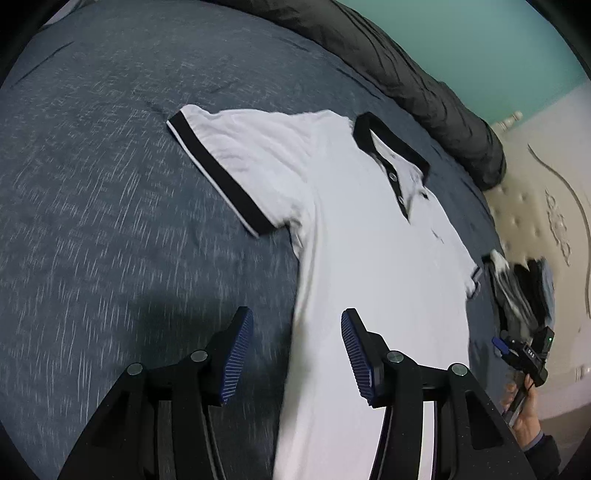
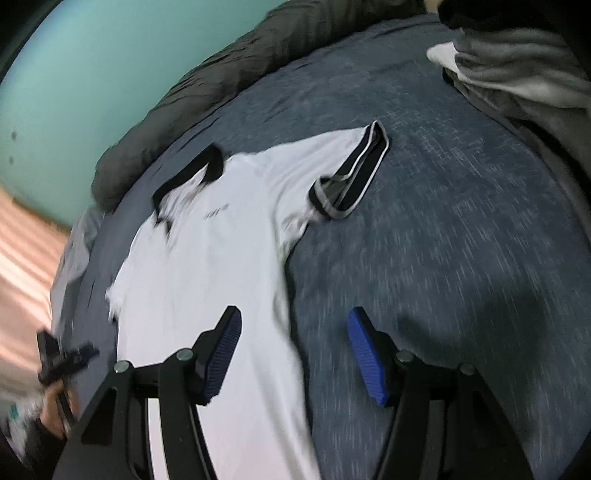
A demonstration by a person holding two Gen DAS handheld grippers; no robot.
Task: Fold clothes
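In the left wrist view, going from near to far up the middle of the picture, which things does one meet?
Left gripper with open fingers → body of the white polo shirt → its black collar → blue bedcover → rolled dark grey duvet → teal wall.

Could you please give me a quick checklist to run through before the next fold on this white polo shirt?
1. Polo shirt lies flat, front up, on the bedspread: ok.
2. Left gripper open, nothing pinched, straddling the shirt's side edge: ok.
3. Right gripper open, nothing pinched, straddling the opposite side edge: ok.
4. Near sleeve in the left wrist view spread flat: ok.
5. Other sleeve smooth: not ok, its cuff is bunched and gaping.
6. Bottom hem straight: cannot tell, it is hidden below both grippers.
7. Clothes pile clear of the shirt: ok.
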